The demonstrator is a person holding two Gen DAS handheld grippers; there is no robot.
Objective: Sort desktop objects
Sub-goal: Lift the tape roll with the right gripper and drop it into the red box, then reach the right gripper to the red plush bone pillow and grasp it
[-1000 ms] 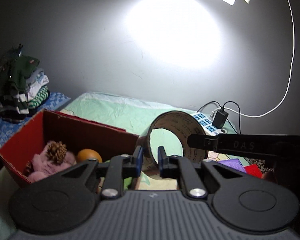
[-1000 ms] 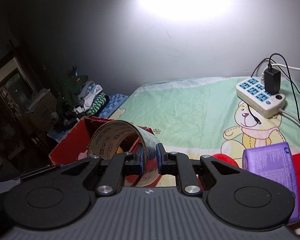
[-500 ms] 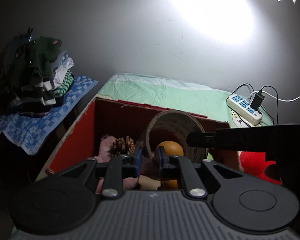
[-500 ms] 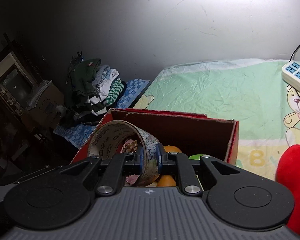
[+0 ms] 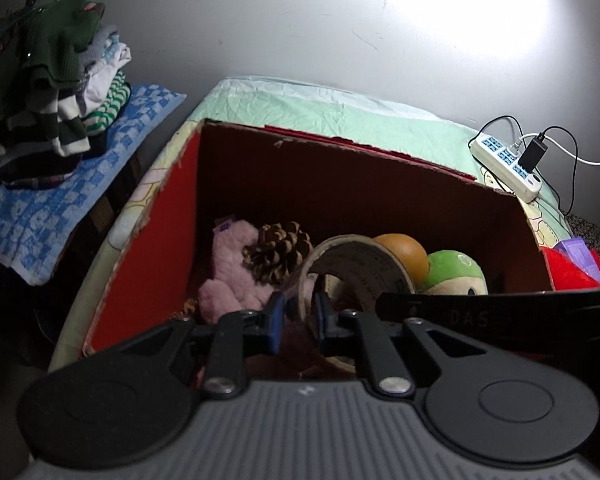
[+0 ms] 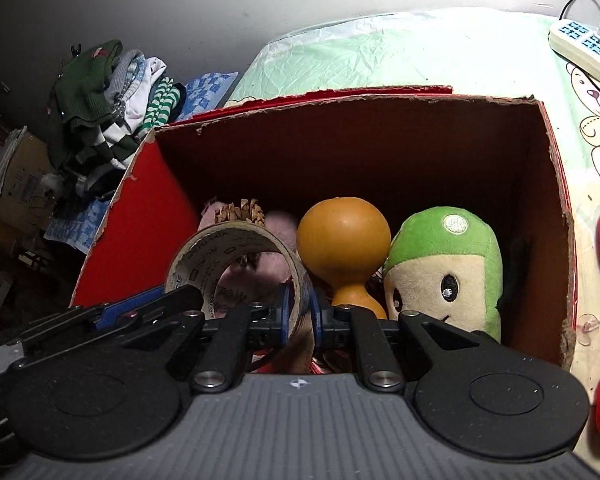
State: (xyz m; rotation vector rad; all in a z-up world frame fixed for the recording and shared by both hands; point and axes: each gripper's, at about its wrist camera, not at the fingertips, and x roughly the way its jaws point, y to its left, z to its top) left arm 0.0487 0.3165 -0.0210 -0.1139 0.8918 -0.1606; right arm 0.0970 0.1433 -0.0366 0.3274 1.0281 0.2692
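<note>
Right hand-held gripper (image 6: 300,316) nearly closed, pinching wall of tape roll (image 6: 240,264); roll hung inside mouth of red box (image 6: 556,184), likely for dropping in. Left hand-held gripper (image 5: 298,314) fingers straddled roll's edge with gap showing; real grip or mere steadying, cannot tell. Beyond roll, already in box: pine cone (image 5: 278,252), pink plush (image 5: 228,280), orange gourd (image 6: 342,240), green plush doll (image 6: 444,264). Farther: power strip (image 5: 508,164) on desk; clothes pile (image 5: 44,80) off to left side.

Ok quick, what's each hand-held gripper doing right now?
Left hand-held gripper: shut on the tape roll.
Right hand-held gripper: shut on the same tape roll, over the red box.
</note>
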